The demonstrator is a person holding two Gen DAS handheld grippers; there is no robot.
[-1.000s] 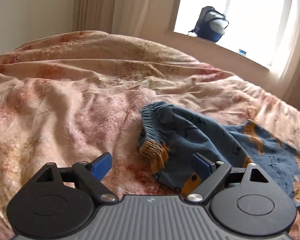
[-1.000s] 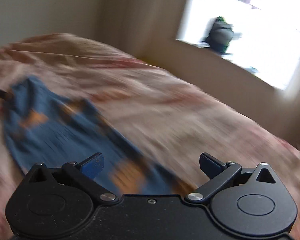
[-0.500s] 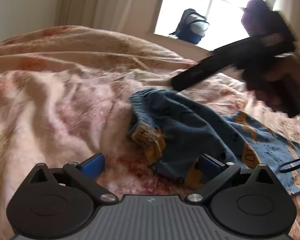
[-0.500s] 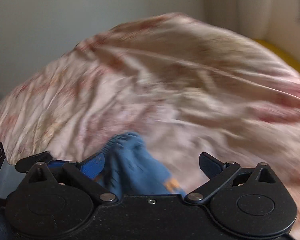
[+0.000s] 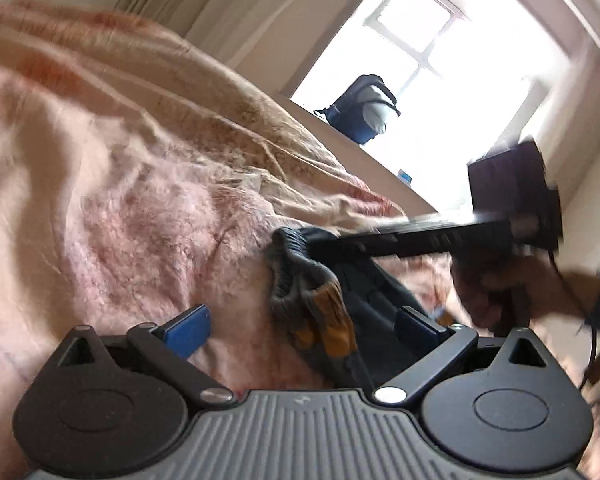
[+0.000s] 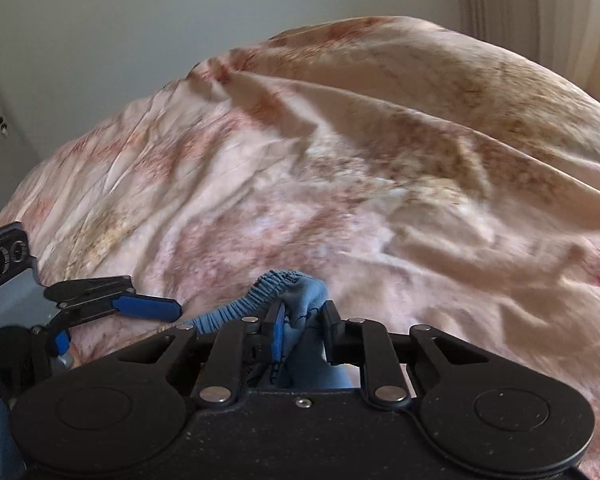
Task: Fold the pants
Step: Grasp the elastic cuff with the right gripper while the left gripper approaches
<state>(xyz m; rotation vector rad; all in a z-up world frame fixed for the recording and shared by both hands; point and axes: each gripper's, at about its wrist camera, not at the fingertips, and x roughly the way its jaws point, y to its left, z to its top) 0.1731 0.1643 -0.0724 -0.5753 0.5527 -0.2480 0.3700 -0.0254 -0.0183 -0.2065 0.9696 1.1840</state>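
Small blue pants (image 5: 324,308) with orange patches lie crumpled on the pink floral bedspread (image 5: 120,200). In the left wrist view my left gripper (image 5: 304,326) is open, its blue pads on either side of the crumpled waistband end. My right gripper (image 5: 320,246) reaches in from the right and pinches the elastic waistband. In the right wrist view the right gripper (image 6: 300,320) is shut on the blue waistband (image 6: 268,286). The left gripper (image 6: 140,308) shows open at the left there.
The bedspread (image 6: 340,160) is rumpled with folds across the bed. A dark blue backpack (image 5: 364,112) stands on the window sill behind the bed. Curtains hang beside the window. A hand (image 5: 496,288) holds the right gripper's handle.
My right gripper swung in from the right, reached the waistband and closed on it. My left gripper moved closer to the crumpled end and stayed open.
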